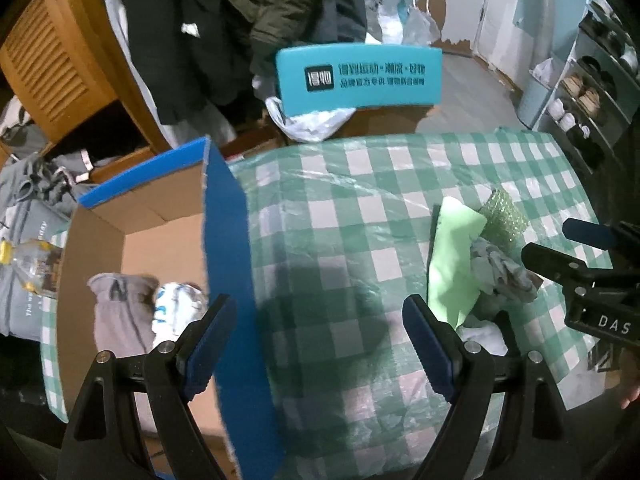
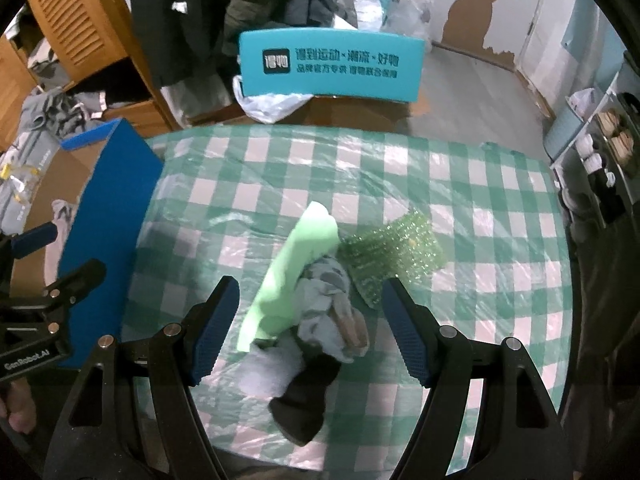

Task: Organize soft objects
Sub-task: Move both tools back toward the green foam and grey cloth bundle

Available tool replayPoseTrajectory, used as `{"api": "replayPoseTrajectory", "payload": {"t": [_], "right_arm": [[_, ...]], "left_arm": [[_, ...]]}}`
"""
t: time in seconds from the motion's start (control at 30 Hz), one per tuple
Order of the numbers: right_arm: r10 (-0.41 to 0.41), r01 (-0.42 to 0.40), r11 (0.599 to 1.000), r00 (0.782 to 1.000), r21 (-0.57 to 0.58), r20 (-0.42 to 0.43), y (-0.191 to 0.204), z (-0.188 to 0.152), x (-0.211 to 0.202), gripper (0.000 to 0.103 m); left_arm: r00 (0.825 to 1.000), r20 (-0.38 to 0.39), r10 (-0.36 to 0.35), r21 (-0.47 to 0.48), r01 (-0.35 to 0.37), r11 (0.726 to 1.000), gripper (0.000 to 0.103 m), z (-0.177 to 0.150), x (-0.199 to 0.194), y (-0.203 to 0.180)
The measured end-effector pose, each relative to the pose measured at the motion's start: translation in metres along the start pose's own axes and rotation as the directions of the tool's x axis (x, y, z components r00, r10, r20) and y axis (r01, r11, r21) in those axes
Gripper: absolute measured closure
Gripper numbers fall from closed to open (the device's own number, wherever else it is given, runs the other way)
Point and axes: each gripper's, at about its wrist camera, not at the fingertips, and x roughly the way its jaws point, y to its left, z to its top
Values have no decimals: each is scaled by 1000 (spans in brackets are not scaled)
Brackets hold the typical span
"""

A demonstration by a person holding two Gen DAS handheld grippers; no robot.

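Note:
A pile of soft things lies on the checked tablecloth (image 2: 480, 208): a light green foam sheet (image 2: 292, 268), a glittery green scrubber (image 2: 392, 256), a pale blue-grey cloth (image 2: 324, 292) and a dark sock (image 2: 304, 404). My right gripper (image 2: 312, 324) hangs open just above this pile, nothing pressed between its pads. My left gripper (image 1: 320, 340) is open over the blue wall of a cardboard box (image 1: 224, 264); inside the box lie a grey garment (image 1: 120, 312) and a white-and-blue cloth (image 1: 176, 304). The foam sheet (image 1: 452, 264) and the right gripper (image 1: 580, 264) show at the left wrist view's right.
A teal chair back (image 2: 332, 64) with printed text stands beyond the table's far edge, a plastic bag (image 2: 268, 106) below it. Hanging dark clothes, a wooden louvred cupboard (image 2: 68, 20) and a shoe rack (image 1: 580, 96) ring the table. A person's fingers (image 2: 20, 412) hold the left gripper.

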Motion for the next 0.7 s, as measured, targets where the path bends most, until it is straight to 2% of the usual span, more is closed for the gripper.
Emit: {"api": "replayPoseTrajectory", "payload": {"t": [0.7], "right_arm": [[-27,31,999,987,27,-160,-17,-7,73,29]], "left_arm": [[994,-99,-47,36,51,998,17,10,60,-29]]}}
